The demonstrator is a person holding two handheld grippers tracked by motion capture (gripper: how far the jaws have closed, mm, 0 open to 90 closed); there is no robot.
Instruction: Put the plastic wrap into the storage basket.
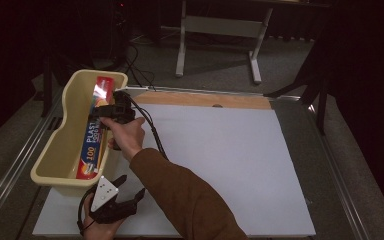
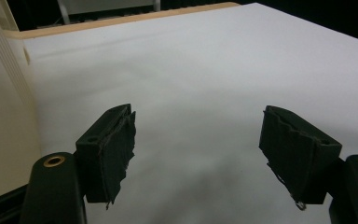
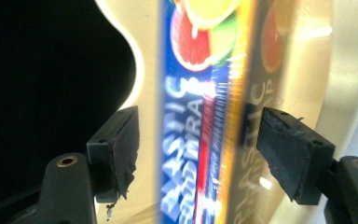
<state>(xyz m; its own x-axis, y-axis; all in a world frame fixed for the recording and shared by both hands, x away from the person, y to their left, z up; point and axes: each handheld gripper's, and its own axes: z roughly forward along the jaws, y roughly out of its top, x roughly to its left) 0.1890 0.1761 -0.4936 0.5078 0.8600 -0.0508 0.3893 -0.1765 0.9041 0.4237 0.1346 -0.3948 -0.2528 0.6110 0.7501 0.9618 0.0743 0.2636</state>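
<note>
A long blue and red plastic wrap box [image 1: 94,140] with fruit pictures lies lengthwise in a beige plastic basket [image 1: 67,125] at the table's left side. My right gripper [image 1: 101,110] reaches across over the basket. In the right gripper view its jaws [image 3: 198,140] stand apart on either side of the box [image 3: 191,84], with a gap at each pad, so it is open. The basket's wall [image 3: 307,60] shows behind. My left gripper [image 1: 131,186] rests near the front left corner beside the basket, open, with nothing between its jaws [image 2: 198,135].
A white sheet [image 1: 220,165] covers the table, with a wooden strip [image 1: 205,100] along its far edge. The basket's wall [image 2: 4,116] stands just left of my left gripper. A brown sleeve [image 1: 190,200] crosses the front. Another table's white legs [image 1: 182,45] stand beyond.
</note>
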